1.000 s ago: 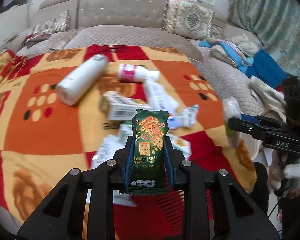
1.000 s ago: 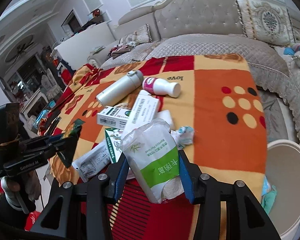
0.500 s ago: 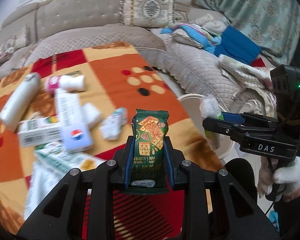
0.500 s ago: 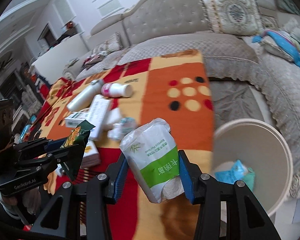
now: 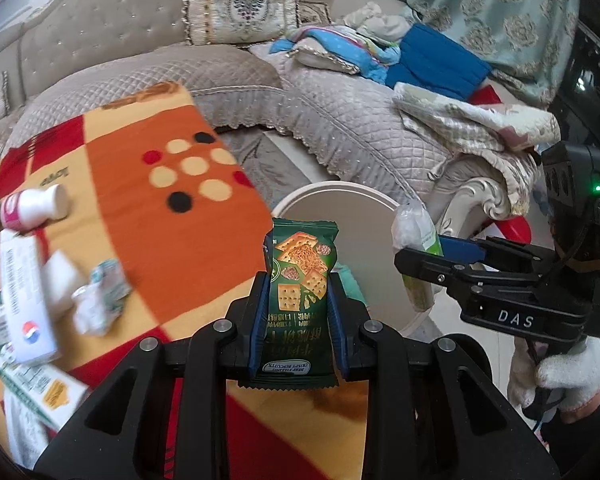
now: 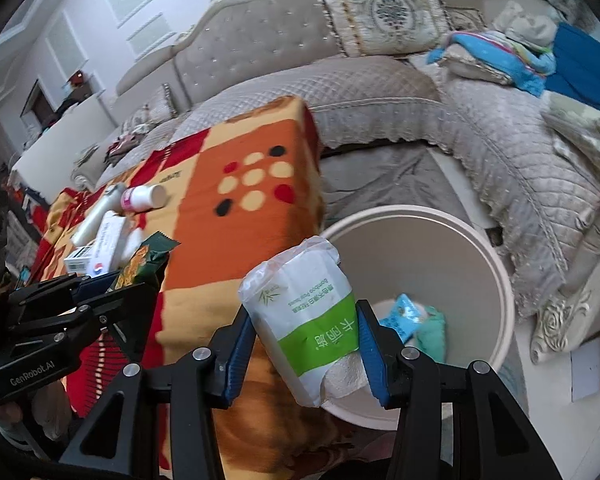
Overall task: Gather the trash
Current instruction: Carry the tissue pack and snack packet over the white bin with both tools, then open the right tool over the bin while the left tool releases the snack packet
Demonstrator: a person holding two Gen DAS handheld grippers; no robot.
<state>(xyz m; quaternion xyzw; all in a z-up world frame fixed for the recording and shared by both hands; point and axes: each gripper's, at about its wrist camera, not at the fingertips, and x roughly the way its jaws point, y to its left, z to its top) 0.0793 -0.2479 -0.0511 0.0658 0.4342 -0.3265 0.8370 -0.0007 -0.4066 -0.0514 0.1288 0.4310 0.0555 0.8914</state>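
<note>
Two claws gripping trash, left claw (image 5: 298,312) biscuit packet (image 5: 302,276), right claw (image 6: 306,350) tissue pack (image 6: 304,312)

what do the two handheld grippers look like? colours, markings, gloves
Both are black plastic with silver screws and blue finger pads. In the left wrist view the right gripper carries white DAS lettering, a block with a green light on top and a thin cable; the hand wears a white knit glove. In the right wrist view the left gripper reads GenRobot.AI.
</note>
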